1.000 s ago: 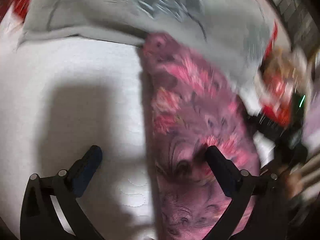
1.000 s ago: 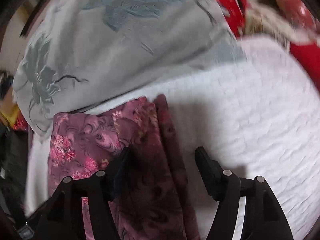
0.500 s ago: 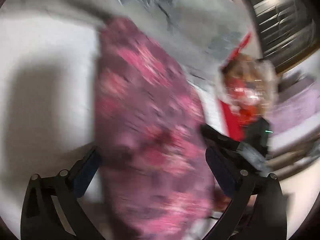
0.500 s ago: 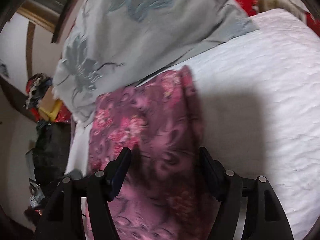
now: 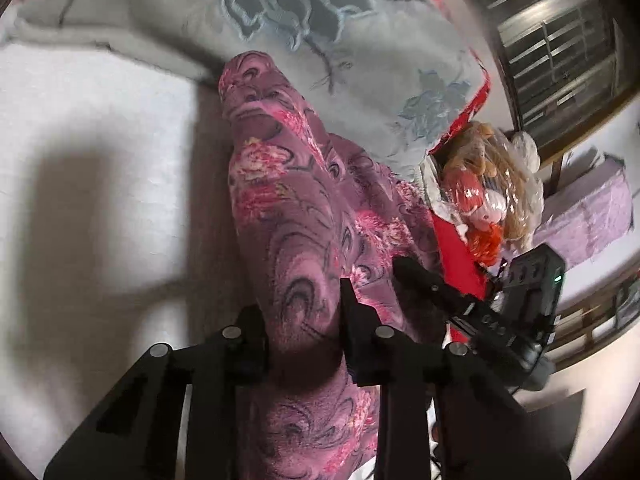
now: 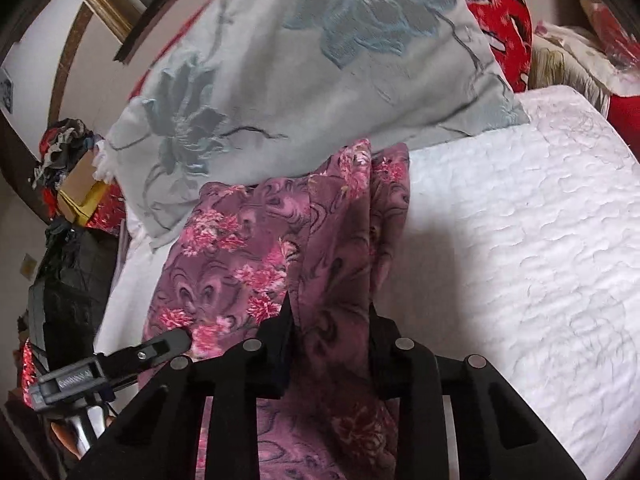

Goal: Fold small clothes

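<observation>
A: Report the left side first.

B: The left gripper (image 5: 304, 320) is closing, with a bunched fold of the purple floral garment (image 5: 288, 216) between its jaws; the pads press on the cloth. The garment runs away from the gripper across the white quilted mattress (image 5: 80, 128), its far end just at the grey flowered pillow (image 5: 280, 12). The other gripper enters this view at the right edge of the garment.

A: And centre to right?

B: In the right wrist view the garment (image 6: 240, 248) lies along the left part of the mattress (image 6: 520, 240), its far end touching the pillow (image 6: 300, 80). The right gripper (image 6: 330, 320) is closing on a raised ridge along the garment's right edge; the cloth fills the gap between the jaws. A red patterned cushion (image 6: 504, 12) lies behind the pillow at upper right.
</observation>
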`<state>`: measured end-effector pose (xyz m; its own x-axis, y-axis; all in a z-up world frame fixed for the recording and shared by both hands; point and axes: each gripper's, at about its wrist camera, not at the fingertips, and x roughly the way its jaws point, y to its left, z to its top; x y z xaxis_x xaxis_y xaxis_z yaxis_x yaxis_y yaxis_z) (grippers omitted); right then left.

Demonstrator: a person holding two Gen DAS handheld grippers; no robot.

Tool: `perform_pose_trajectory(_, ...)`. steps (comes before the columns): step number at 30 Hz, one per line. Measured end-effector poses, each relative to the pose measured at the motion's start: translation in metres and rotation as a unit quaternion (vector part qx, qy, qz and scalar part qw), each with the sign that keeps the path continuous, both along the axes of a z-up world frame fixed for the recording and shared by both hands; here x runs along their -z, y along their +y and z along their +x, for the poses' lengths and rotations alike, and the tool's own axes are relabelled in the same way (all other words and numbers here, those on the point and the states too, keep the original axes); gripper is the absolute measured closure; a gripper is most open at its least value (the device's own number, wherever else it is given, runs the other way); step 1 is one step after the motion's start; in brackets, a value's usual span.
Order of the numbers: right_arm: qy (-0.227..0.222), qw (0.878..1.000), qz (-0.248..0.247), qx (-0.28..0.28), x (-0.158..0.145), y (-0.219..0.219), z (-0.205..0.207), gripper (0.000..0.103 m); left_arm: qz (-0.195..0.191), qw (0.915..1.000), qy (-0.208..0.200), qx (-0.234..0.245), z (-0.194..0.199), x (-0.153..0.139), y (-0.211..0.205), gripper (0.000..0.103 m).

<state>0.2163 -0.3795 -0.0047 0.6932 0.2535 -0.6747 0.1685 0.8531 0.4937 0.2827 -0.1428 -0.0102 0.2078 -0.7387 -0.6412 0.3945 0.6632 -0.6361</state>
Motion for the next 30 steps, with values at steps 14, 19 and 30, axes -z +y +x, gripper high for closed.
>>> perform_pose_trajectory(14,0.017,0.995,0.045,-0.082,0.023,0.107,-0.058,0.075,0.08,0.9941,0.03,-0.068,-0.073,0.008,0.119,0.073)
perform_pose_trajectory(19,0.042,0.997,0.045,-0.043,0.031,0.094,-0.062,0.06,0.102,0.9894,0.054,-0.089,-0.073,0.02,0.142,0.05)
perform_pose_trajectory(30,-0.025,0.993,-0.086,-0.08,0.001,0.124,-0.003,0.068,0.25,0.9615,-0.092,-0.069,-0.002,-0.003,0.065,0.039)
